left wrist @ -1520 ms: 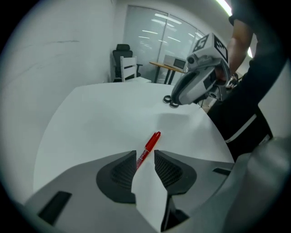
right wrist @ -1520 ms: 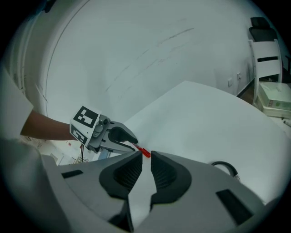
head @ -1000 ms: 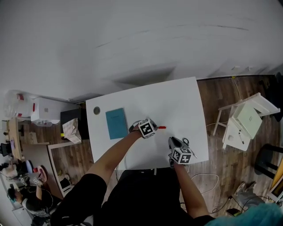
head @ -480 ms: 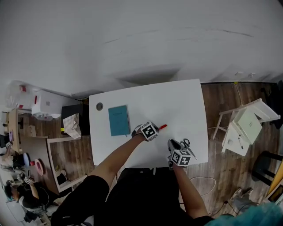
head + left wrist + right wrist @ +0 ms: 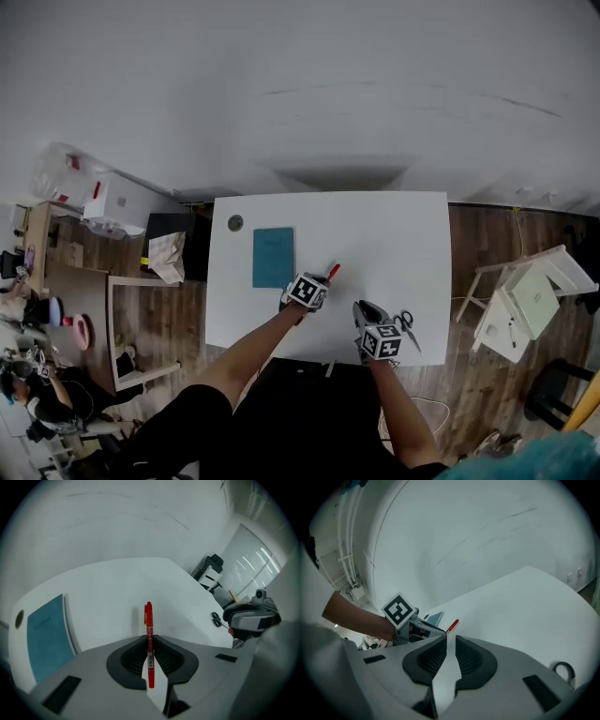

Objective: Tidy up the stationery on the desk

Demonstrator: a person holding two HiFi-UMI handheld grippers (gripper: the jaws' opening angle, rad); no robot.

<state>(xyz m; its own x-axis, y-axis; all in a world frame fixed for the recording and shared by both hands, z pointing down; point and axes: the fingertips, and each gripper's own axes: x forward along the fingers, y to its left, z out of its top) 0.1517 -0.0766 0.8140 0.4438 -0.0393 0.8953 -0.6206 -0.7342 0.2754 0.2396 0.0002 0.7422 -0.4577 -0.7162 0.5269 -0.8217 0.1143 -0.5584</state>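
Gripped a red pen (image 5: 148, 618) in the left gripper (image 5: 320, 280) — clamped on the barrel near the label, with the capped end poking out past the tips. Held it over the middle of the desk (image 5: 384, 225), just right of the teal notebook (image 5: 273, 257) and not touching it. Had the right gripper (image 5: 451, 641) empty, parted by a narrow slit only, with bare desk showing through. Hovered that one near the front edge, beside the left. Had the scissors (image 5: 406, 325) lying flat on the desk just right of it — untouched. Had a small dark disc (image 5: 235, 222) near the far left corner.
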